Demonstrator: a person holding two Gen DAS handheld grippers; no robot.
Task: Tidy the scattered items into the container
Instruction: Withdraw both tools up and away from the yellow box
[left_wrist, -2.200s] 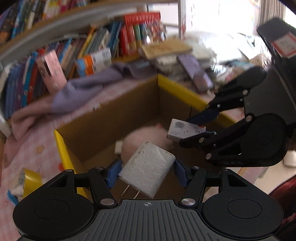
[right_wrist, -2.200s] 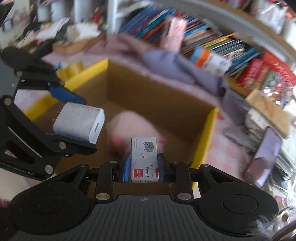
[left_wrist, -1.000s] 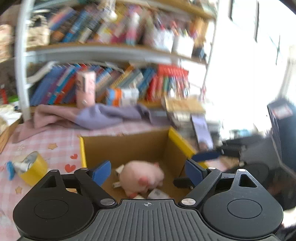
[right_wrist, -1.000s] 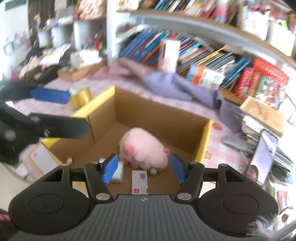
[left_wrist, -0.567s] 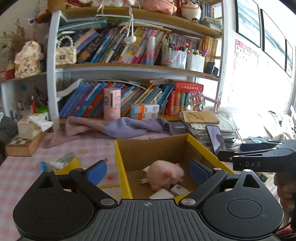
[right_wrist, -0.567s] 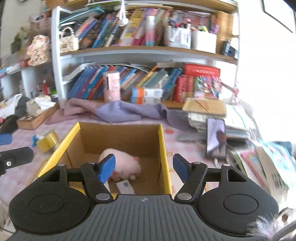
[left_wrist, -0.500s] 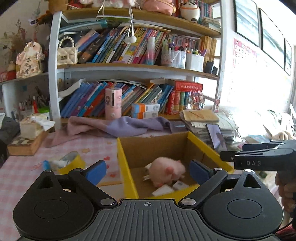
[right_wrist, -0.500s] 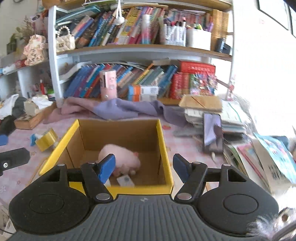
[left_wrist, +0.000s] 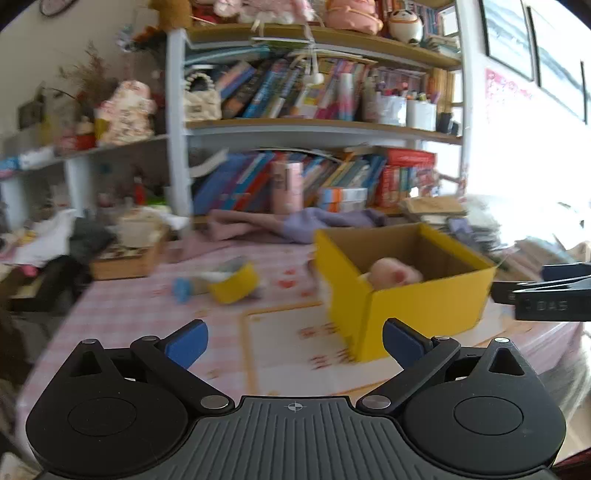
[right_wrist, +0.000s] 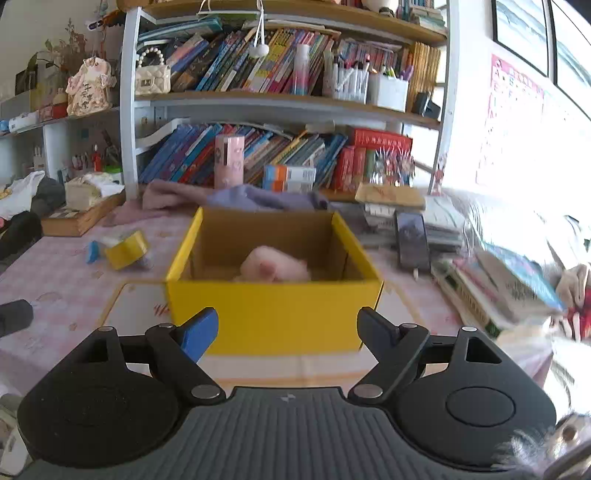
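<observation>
Both grippers' jaws are opening (nothing between).

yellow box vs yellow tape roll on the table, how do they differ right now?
The yellow box is a large open-topped carton with a brown inside; the yellow tape roll is a small ring. The box holds a pink plush toy; the tape roll holds nothing. The box stands square and upright; the tape roll lies tilted, apart from the box, to its left in the right wrist view. Both are yellow and rest on the pink checked tablecloth.

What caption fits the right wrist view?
Right gripper, empty and opening, faces the yellow box holding a pink plush toy.
</observation>
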